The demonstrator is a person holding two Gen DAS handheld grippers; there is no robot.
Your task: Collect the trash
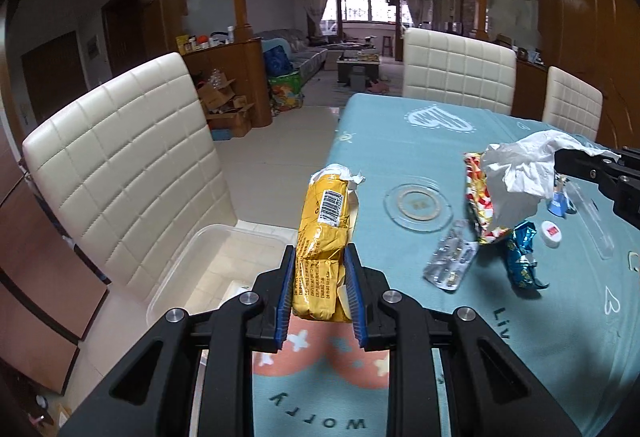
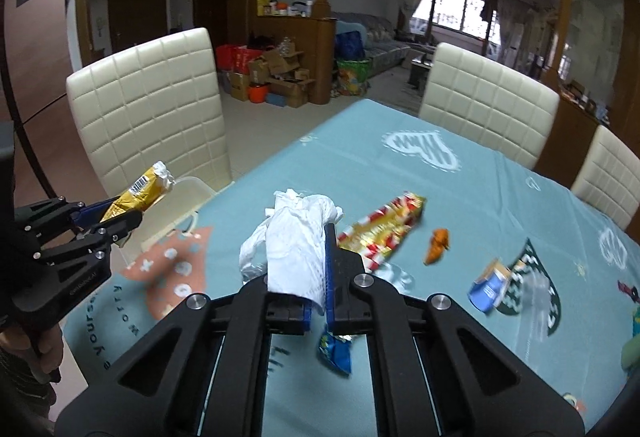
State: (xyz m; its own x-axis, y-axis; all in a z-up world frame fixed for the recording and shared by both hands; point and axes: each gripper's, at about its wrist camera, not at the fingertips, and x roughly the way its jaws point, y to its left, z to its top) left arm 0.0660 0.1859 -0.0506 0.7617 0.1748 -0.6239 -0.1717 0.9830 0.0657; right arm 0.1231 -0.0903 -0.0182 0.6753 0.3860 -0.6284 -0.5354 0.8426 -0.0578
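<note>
Dining room, table (image 1: 400, 141) covered with blue cloth, cream chairs around. Yellow wrapper (image 1: 324, 237) clamped upright in left tool (image 1: 320, 289), held over table edge; clear bin (image 1: 208, 261) on chair seat just left of it. White tissue (image 2: 296, 253) clenched in right tool (image 2: 316, 277). Red-gold wrapper (image 2: 380, 233) on table just right of right tool, blue wrapper (image 2: 334, 351) beneath it, orange scrap (image 2: 438, 245) farther right.

From the left gripper (image 1: 320, 269) we look close down along its jaws at the table's (image 1: 400, 141) near edge, from the right gripper (image 2: 298, 265) likewise further in, and both views share the blue tablecloth (image 2: 460, 197) and white tissue (image 1: 516, 165) ahead of the jaws.
</note>
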